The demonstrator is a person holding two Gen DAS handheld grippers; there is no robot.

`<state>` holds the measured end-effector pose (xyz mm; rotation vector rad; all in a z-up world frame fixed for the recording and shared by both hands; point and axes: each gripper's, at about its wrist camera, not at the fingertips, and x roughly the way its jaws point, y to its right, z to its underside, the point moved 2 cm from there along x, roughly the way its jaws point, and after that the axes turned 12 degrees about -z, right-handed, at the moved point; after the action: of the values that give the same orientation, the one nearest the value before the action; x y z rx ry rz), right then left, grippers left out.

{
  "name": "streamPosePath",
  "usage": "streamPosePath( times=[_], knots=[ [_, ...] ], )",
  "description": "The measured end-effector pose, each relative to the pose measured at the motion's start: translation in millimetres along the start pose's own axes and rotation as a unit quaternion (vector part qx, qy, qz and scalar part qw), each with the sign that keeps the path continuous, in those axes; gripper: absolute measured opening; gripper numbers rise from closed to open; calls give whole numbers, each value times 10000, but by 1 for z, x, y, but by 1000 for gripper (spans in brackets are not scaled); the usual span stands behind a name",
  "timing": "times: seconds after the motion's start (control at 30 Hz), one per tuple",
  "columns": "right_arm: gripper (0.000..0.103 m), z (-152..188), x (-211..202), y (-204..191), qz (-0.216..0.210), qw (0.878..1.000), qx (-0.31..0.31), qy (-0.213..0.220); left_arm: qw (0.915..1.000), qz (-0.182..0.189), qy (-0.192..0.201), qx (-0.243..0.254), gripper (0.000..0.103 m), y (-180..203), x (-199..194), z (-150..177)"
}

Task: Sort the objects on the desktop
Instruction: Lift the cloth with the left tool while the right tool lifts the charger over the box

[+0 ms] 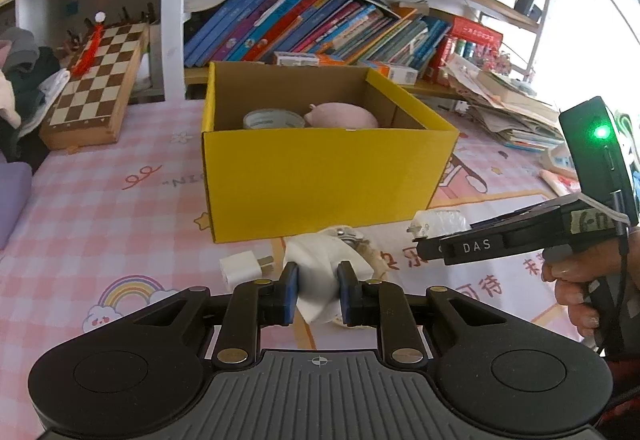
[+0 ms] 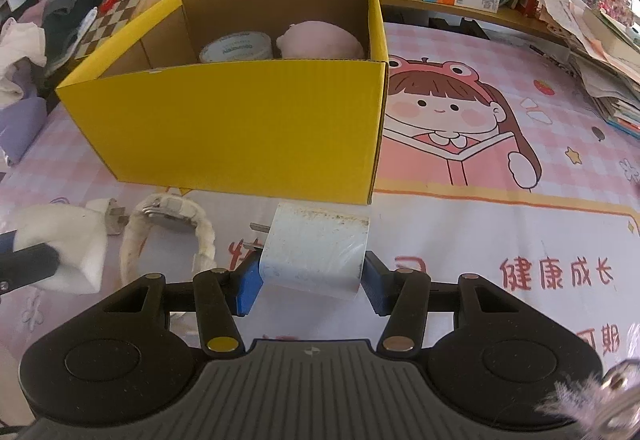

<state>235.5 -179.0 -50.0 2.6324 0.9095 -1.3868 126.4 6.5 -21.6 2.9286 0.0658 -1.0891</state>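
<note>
**Both claws loaded in front of the box**

Your left claw [image 1: 318, 294] grips a white tissue [image 1: 316, 272] between its pads. Your right claw [image 2: 312, 282] is clamped on a white charger [image 2: 316, 248], prongs pointing left. The yellow box [image 2: 240, 128] sits just ahead of both, with tape [image 2: 236, 46] and a pink toy [image 2: 320, 40] inside. A second charger [image 1: 244, 268] lies just left of your left claw, and a watch [image 2: 168, 212] lies ahead-left of your right one.
</note>
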Motion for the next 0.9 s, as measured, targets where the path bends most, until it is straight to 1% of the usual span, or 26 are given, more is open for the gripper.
streamPosePath(
  times=[0.23, 0.33, 0.43, 0.57, 0.73, 0.83, 0.9],
  knots=[
    [50, 8, -20, -7, -14, 10000, -15, 85, 9998, 145, 147, 27, 18, -2, -13, -2],
    [50, 8, -32, -12, -15, 9997, -45, 238, 9995, 225, 238, 0, 18, -4, -19, -7],
    [50, 3, -45, -18, -32, 9989, -124, 448, 9988, 273, 414, 36, 18, -6, -26, -16],
    [50, -14, -63, -26, -92, 9963, -320, 790, 9969, 293, 720, 97, 18, -9, -35, -33],
    [50, -46, -76, -33, -201, 9915, -646, 1111, 9938, 225, 1073, 207, 18, -12, -39, -57],
    [50, -66, -79, -36, -266, 9881, -863, 1244, 9919, 144, 1225, 294, 18, -12, -37, -72],
    [50, -79, -78, -36, -309, 9861, -1013, 1278, 9919, 92, 1222, 327, 18, -12, -29, -80]
  ],
)
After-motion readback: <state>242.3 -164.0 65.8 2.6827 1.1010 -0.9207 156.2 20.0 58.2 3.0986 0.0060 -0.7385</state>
